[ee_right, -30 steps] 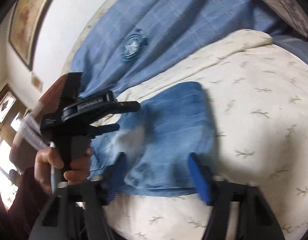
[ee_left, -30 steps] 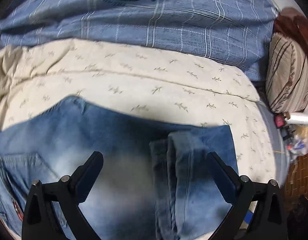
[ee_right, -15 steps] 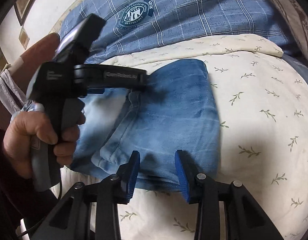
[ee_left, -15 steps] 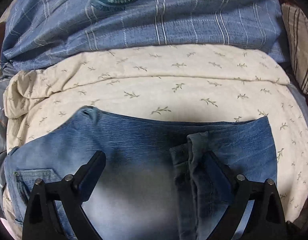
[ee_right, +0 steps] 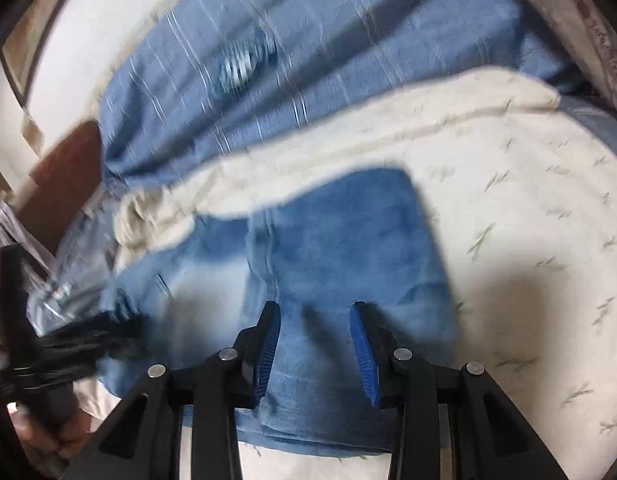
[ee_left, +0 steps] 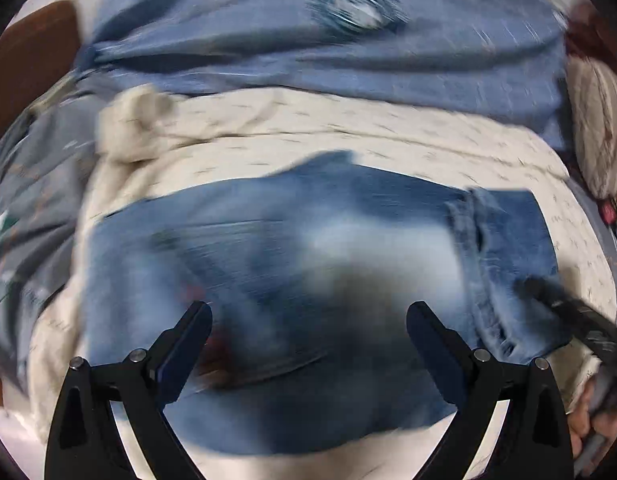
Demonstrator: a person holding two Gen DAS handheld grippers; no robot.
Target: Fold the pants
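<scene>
My left tool (ee_left: 308,320) has its jaws spread wide and holds nothing; the folded blue jeans (ee_left: 308,264) lie right under and ahead of it on the cream leaf-print sheet (ee_left: 348,136) of the bed, though this view is badly smeared. The doubled hem seam of the jeans (ee_left: 480,264) runs just ahead and to the right of my left tool's right finger. My right tool (ee_right: 314,344) is partly open, its blue ribbed pads (ee_right: 362,352) apart with denim showing between them; I cannot tell whether they touch the cloth, but nothing is pinched. From the right view the jeans (ee_right: 348,248) spread ahead and to the left of the tool, their right edge meeting bare sheet (ee_right: 528,260). Beyond the jeans in both views lies a blue plaid cover with a round crest (ee_right: 240,64). The other tool's black body (ee_right: 48,356) sits far left of my right tool.
</scene>
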